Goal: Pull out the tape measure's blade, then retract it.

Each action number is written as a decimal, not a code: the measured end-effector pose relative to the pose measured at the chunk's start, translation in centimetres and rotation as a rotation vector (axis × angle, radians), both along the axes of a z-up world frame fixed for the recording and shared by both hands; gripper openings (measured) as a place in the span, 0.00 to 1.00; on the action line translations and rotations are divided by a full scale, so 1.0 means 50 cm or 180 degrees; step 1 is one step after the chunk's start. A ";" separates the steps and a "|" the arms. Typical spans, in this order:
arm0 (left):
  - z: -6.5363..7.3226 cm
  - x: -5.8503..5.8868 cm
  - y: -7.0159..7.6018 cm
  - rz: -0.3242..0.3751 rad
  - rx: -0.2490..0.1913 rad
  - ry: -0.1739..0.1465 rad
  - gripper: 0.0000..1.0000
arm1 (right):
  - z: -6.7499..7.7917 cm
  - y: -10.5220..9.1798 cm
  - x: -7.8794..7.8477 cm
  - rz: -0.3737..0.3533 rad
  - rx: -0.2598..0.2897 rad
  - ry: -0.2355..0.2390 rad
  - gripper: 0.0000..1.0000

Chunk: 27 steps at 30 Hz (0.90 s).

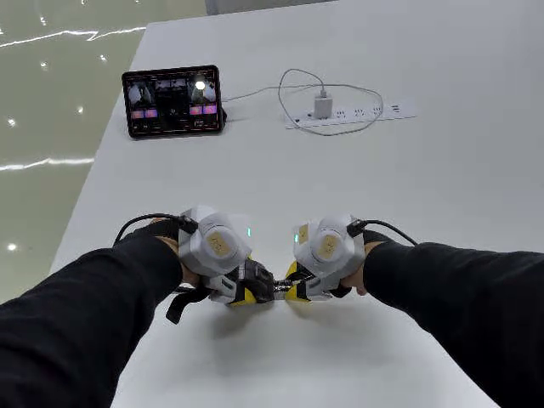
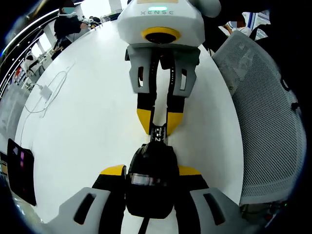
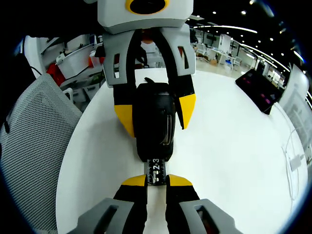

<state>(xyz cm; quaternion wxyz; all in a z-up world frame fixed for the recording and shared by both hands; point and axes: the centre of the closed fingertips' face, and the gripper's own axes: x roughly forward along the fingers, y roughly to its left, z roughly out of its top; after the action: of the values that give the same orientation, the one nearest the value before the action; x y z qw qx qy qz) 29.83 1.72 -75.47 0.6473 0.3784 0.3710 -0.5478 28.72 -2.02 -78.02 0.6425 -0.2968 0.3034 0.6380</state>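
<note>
The black tape measure case (image 2: 150, 183) sits between the yellow-tipped jaws of my left gripper (image 2: 151, 170), which is shut on it. A short length of blade (image 2: 158, 134) with printed numbers sticks out of the case. My right gripper (image 3: 157, 181) is shut on that blade (image 3: 156, 171) close to the case (image 3: 155, 124). In the head view the left gripper (image 1: 244, 291) and the right gripper (image 1: 299, 289) face each other low over the white table (image 1: 382, 195), nearly touching, with the case (image 1: 258, 283) between them.
A tablet (image 1: 174, 100) with a lit screen stands at the back left. A white power strip (image 1: 353, 113) with a charger (image 1: 323, 105) and a looped cable lies at the back. A grey mesh chair (image 2: 265, 122) stands beside the table's near edge.
</note>
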 end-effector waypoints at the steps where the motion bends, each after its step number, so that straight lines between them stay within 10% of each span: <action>1: 0.000 0.000 0.000 0.0005 0.0003 0.0002 0.33 | -0.001 -0.002 0.001 -0.0006 -0.0003 0.0000 0.10; 27: 0.001 0.000 -0.002 -0.0013 -0.0015 0.0013 0.33 | -0.008 -0.058 -0.001 -0.0042 -0.0120 0.0008 0.10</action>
<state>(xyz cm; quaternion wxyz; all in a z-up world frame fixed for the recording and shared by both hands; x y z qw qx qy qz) 29.81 1.63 -75.44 0.6463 0.3765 0.3703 -0.5508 28.69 -4.92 -78.44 0.6406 -0.3060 0.3181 0.6284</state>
